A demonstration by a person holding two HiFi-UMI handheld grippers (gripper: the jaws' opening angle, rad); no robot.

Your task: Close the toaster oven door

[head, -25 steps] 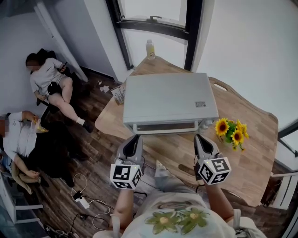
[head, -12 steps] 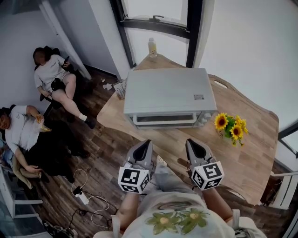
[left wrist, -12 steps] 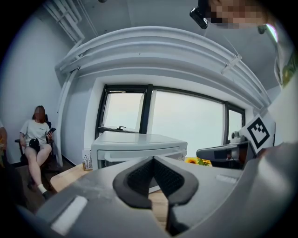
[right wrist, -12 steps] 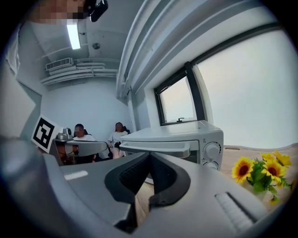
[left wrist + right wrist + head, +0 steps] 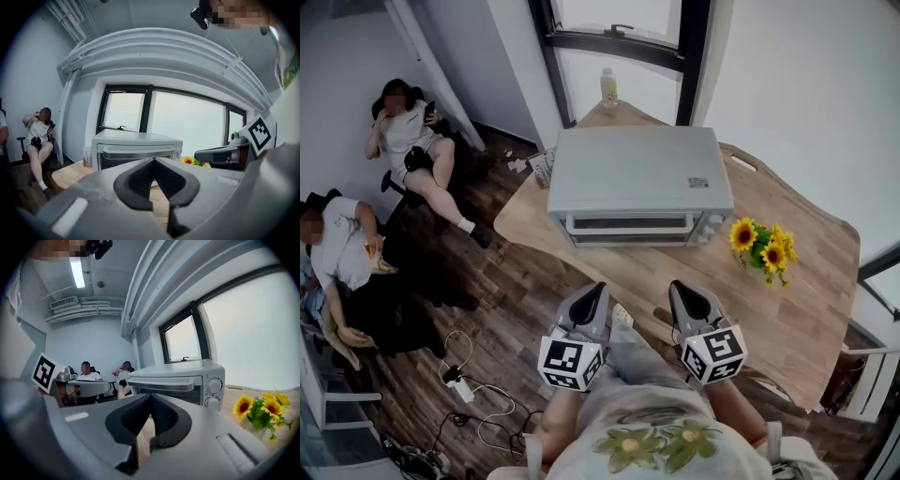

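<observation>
A white toaster oven [image 5: 637, 173] stands on the wooden table [image 5: 787, 319]. Its glass door [image 5: 628, 225] sits upright against the front, handle along the top. The left gripper [image 5: 596, 289] and the right gripper [image 5: 675, 286] hover side by side at the table's near edge, a short way in front of the oven and apart from it. Both are shut with nothing between their pads. In the left gripper view the oven [image 5: 136, 147] stands beyond the closed left gripper [image 5: 153, 160]. The right gripper view shows the oven [image 5: 187, 380] with its two knobs [image 5: 213, 394] behind the closed right gripper [image 5: 150, 397].
A pot of sunflowers [image 5: 764, 251] stands on the table right of the oven. A bottle [image 5: 607, 87] sits by the window behind it. Two people [image 5: 412, 141] [image 5: 337, 253] sit at the left. Cables and a power strip [image 5: 459, 384] lie on the wooden floor.
Both grippers have drawn back from the oven's front toward the person. The gap between their tips and the door has widened.
</observation>
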